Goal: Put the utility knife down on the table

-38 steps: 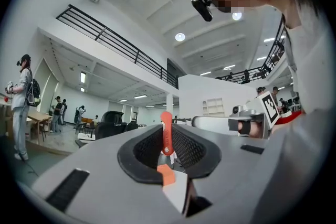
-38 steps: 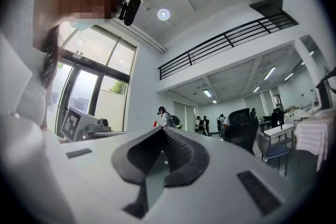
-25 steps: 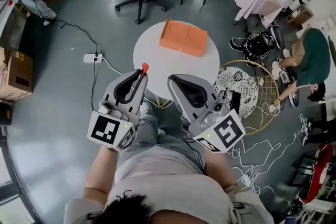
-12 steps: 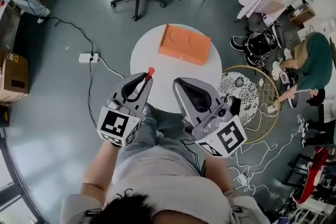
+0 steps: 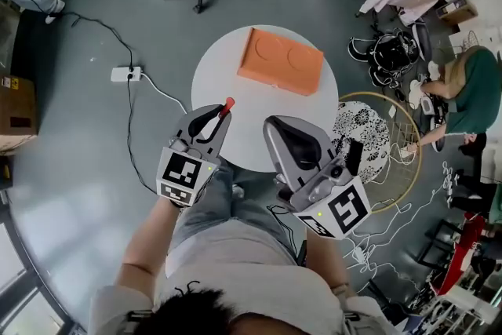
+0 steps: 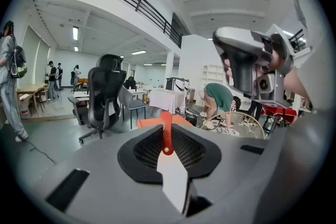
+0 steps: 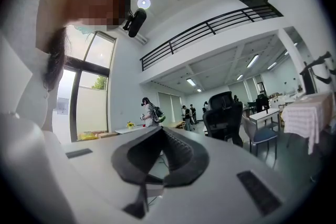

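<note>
**A:** Where does the job stand? Start with the big things.

**B:** The round white desk (image 5: pixel 263 110) is in front of the person. Only an orange slab (image 5: pixel 281 60) lies on it, toward the far side, so the near half is bare. Both grippers hover at the near rim.

**A:** And the grippers themselves?

**B:** The left gripper (image 5: pixel 212 114) is clamped on the utility knife (image 5: pixel 226 105). In the left gripper view the jaws are pressed against it from both sides. Its red end (image 6: pixel 166 128) points forward past the jaw tips and a pale wedge runs back toward the camera. The right gripper (image 5: pixel 272 126) has its jaws drawn together with nothing between them, and it sits beside the left one.

**A:** So the knife isn't down yet?

**B:** No. It's in the left gripper's grasp, with its red tip just over the desk's near-left edge. I judge this to be the carry-in step, right before the set-down.

**A:** What does the next move need?

**B:** The left gripper should go a little further in over the bare surface, well short of the orange slab. Then it lowers until the knife lies flat on the desk. Only then do the jaws part, so the knife doesn't drop or roll off the rim. The right gripper has no part in this.
</note>
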`<action>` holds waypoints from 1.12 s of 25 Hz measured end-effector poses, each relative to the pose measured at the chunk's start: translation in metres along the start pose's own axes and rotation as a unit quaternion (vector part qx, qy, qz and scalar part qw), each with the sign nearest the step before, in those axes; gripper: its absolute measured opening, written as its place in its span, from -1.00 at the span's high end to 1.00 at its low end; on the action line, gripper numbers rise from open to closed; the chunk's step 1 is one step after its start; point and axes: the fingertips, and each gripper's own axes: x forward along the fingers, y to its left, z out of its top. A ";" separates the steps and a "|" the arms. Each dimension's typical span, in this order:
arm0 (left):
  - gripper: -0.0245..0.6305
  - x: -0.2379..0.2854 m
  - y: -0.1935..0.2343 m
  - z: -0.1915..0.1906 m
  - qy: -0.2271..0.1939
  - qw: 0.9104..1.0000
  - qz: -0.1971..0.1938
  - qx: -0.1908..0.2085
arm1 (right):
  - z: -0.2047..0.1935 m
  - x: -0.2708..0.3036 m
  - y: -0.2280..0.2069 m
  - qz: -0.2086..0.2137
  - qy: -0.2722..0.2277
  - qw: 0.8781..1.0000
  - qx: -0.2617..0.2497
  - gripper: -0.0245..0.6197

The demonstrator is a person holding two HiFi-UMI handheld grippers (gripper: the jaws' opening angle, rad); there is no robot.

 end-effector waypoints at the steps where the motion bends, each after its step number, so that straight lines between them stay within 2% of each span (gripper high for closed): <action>1: 0.75 0.004 0.002 -0.005 0.006 1.000 -0.003 -0.002 | -0.002 0.002 -0.002 -0.003 0.004 1.000 0.003 0.90; 15: 0.75 0.049 0.018 -0.085 0.105 0.994 -0.022 -0.002 | -0.033 0.012 -0.022 -0.031 0.046 0.998 0.021 0.90; 28: 0.75 0.076 0.019 -0.155 0.197 0.980 -0.023 0.009 | -0.047 0.005 -0.032 -0.048 0.071 0.996 0.031 0.90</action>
